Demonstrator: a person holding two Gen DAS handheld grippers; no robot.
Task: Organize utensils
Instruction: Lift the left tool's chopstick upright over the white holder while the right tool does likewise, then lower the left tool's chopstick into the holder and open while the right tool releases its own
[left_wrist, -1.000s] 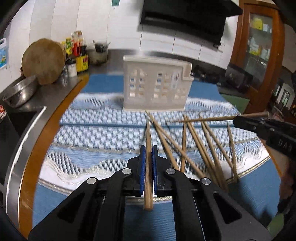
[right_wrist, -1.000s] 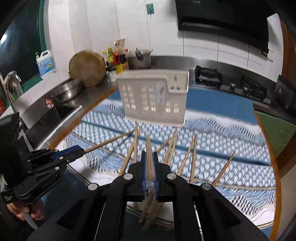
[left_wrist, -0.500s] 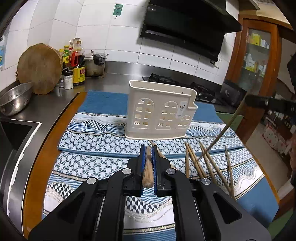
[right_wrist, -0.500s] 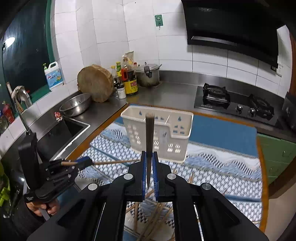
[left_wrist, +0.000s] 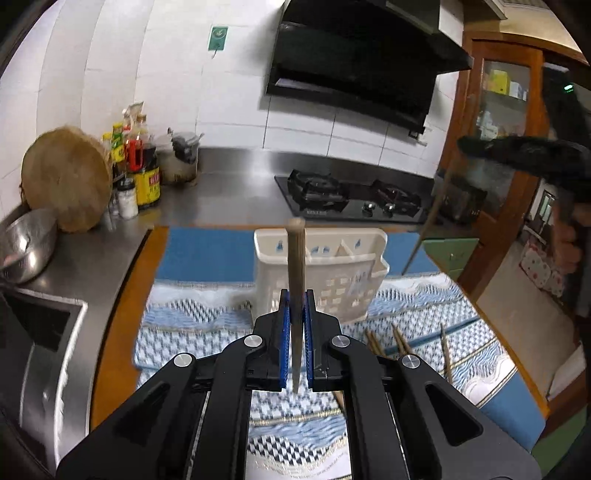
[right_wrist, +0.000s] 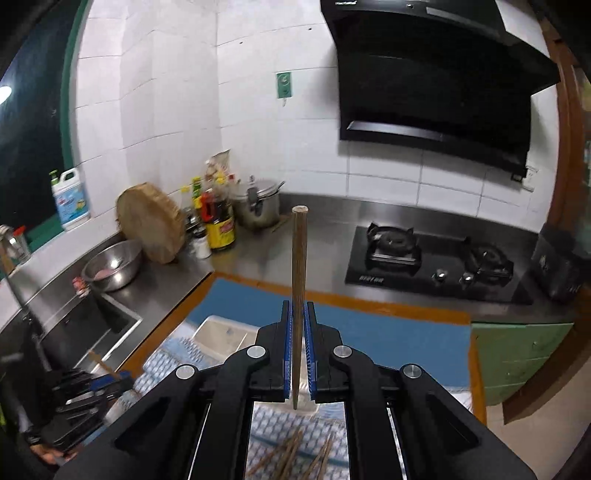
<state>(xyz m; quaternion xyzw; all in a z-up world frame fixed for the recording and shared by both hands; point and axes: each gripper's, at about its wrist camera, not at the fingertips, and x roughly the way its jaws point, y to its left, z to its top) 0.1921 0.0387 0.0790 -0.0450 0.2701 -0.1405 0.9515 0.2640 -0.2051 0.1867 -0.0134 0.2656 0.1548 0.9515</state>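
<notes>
Each claw is clamped on one chopstick, held upright between its blue pads: the left claw (left_wrist: 296, 325) grips a chopstick (left_wrist: 296, 258) with the white rack (left_wrist: 347, 295) just ahead and below it, and the right claw (right_wrist: 298, 347) grips a chopstick (right_wrist: 298, 266) with the rack (right_wrist: 221, 334) below and to its left. Neither stick is in yet. The rack's compartments look empty, and more loose chopsticks (left_wrist: 399, 341) lie on the cloth (left_wrist: 192, 325) beneath the claws, so most of the job appears left.

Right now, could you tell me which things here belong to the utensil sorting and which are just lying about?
Job:
left tongs holding a chopstick
right tongs holding another chopstick
white holder
loose chopsticks

Lying about:
chopping board
sauce bottles
steel bowl
gas hob
</notes>
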